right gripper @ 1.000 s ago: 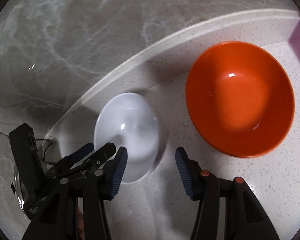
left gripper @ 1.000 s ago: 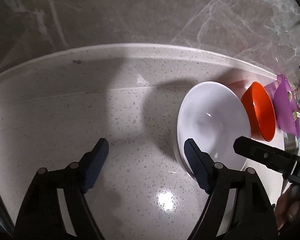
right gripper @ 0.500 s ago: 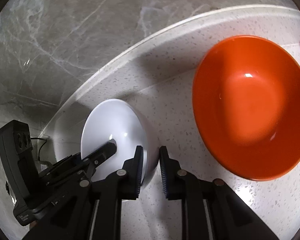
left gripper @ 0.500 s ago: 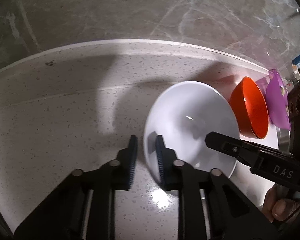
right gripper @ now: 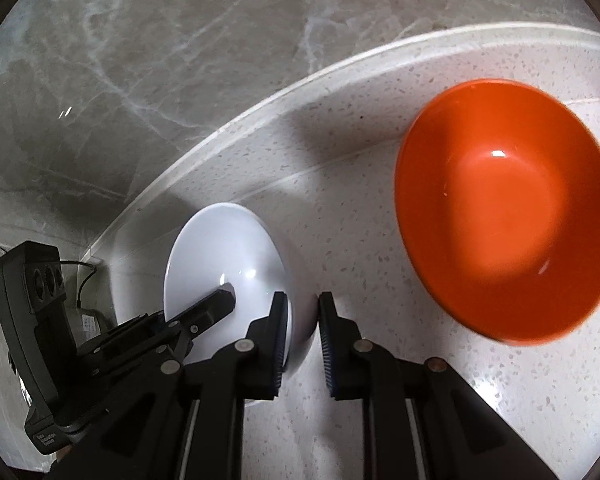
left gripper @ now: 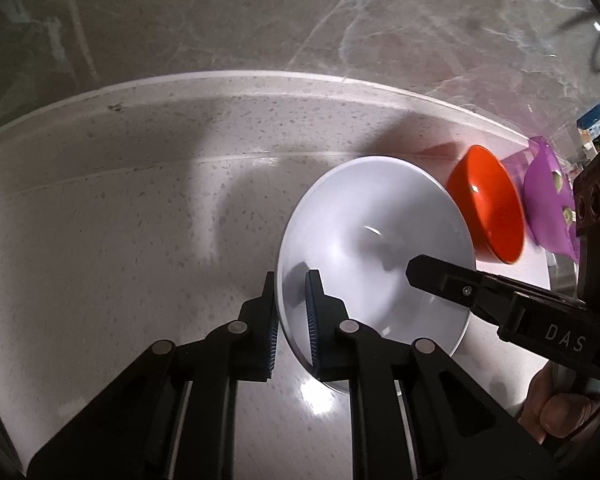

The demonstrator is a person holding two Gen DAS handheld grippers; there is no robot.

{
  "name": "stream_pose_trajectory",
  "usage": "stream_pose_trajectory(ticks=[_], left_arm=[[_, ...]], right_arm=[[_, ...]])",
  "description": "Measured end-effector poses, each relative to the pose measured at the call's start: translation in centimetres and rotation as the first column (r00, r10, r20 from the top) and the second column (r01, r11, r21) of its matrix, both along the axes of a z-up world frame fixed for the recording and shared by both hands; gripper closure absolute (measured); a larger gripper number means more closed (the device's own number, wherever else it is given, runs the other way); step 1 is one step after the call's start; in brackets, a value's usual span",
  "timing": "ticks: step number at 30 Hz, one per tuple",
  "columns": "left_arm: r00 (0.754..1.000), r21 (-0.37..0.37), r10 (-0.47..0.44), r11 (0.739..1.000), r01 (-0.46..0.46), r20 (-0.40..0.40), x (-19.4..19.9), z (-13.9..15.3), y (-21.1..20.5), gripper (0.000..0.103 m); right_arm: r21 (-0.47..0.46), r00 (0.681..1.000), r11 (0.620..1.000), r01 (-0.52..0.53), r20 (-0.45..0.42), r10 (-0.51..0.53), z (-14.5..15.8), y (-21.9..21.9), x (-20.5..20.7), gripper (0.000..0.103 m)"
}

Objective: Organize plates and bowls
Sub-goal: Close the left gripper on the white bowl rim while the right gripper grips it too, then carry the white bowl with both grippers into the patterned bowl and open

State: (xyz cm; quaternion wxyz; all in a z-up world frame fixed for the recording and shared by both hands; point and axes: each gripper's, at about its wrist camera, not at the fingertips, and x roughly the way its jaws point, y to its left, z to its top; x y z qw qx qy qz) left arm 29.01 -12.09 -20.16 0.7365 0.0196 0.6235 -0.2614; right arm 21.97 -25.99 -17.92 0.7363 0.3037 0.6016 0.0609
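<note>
Left wrist view: left gripper [left gripper: 291, 322] nearest the lens, pointing steeply down, pads narrow and clamped on the near-left rim of the white bowl [left gripper: 376, 248], one pad outside the wall and one inside; jaws have just been closing, rim between them. In the right wrist view the right gripper [right gripper: 303, 338] is likewise narrow, its left pad inside the same white bowl [right gripper: 224, 264] and its right pad outside, pressing the rim on the side facing the orange bowl [right gripper: 504, 216]; jaws have just been closing here too. So the white bowl is held at two rim points, one per gripper. It sits on the speckled pale desk [left gripper: 120, 220]; whether its base is touching the desk or lifted off it, cannot tell. Bowl inside looks bare, one small glint. From the left view the right gripper [left gripper: 416, 272] comes in from the lower right as a black arm lettered "DAS", tip over the bowl's right side; part of a hand [left gripper: 556, 408] shows below it at the frame edge. Beyond the white bowl: orange bowl [left gripper: 488, 216] just beside it, apart, on the desk, slightly blurred. Past that a purple dish [left gripper: 544, 204] near the right edge, detail too small to read. Farthest: raised back edge of the desk, then a grey marbled wall [left gripper: 260, 16]. Right view lower left: a cable against the wall
</note>
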Motion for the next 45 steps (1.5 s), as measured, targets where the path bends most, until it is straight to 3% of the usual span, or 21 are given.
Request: stream_pose_trajectory(ticks=[6,17,25,36,45], left_arm=[[1.000,-0.013,-0.006,1.000,0.006,0.031,-3.5,3.4,-0.3,0.092],[0.992,-0.034,-0.067,0.997,0.071,0.106,-13.0,10.3,-3.1,0.092],[0.986,-0.045,-0.120,0.991,0.126,0.119,-20.7,13.6,-3.1,0.091],[0.971,-0.040,-0.222,0.973,0.226,0.084,-29.1,13.1,-5.8,0.090],[0.961,-0.021,-0.274,0.961,0.275,0.043,-32.5,10.8,-7.9,0.090]], right_arm=[[-0.002,0.999,1.000,-0.008,0.050,0.008,3.2,-0.3,-1.9,0.085],[-0.019,0.993,1.000,-0.002,0.121,0.004,8.7,-2.6,-9.4,0.086],[-0.014,0.990,0.999,0.038,0.133,-0.035,10.7,-4.8,-15.1,0.086],[-0.019,0.992,0.995,0.096,0.088,-0.094,10.2,-8.1,-22.5,0.086],[-0.003,0.992,0.993,0.120,0.032,-0.120,8.5,-9.7,-26.4,0.086]])
